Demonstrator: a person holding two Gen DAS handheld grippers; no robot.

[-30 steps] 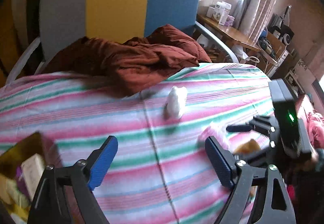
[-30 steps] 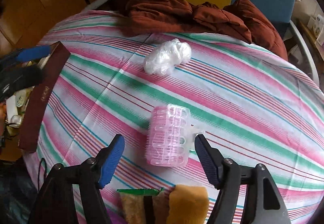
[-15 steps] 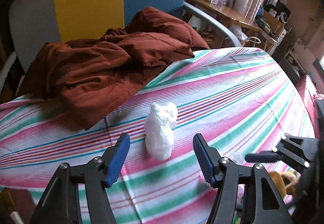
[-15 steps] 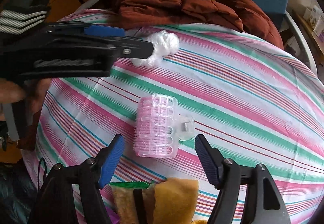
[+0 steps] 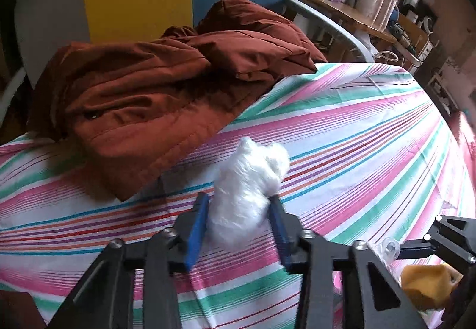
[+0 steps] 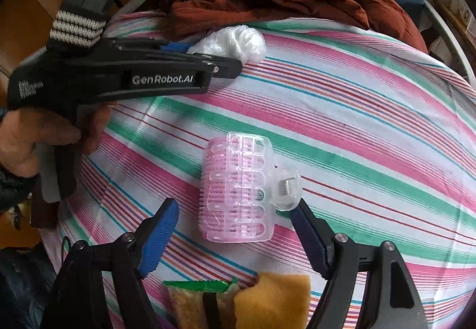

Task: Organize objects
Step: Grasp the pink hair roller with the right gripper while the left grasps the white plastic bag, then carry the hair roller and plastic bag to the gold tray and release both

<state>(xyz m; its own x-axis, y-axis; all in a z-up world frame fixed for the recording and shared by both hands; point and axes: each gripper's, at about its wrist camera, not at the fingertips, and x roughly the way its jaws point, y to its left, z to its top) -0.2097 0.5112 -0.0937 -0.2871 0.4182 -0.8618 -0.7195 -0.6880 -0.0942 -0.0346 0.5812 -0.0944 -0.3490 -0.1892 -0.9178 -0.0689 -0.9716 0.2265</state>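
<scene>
The left gripper (image 5: 239, 223) has just been closing its jaws, and the two blue pads now press both sides of one crumpled white plastic bag (image 5: 248, 180), which lies on the striped cloth (image 5: 357, 132) just beside one brown jacket (image 5: 166, 85). In the right wrist view this gripper comes in from the left, pointing steeply down at the bag (image 6: 235, 41), and a hand (image 6: 35, 132) holds its black handle.

The right gripper (image 6: 235, 235) has just been opening its jaws; they stand wide and touch nothing. Between them, on the cloth, lies one pink hair roller (image 6: 236, 189) under a clear clip. Near the lower edge there is one yellow sponge (image 6: 272, 302) and one green-topped packet (image 6: 196, 299); both are cut off, and I cannot tell what the packet contains.
</scene>
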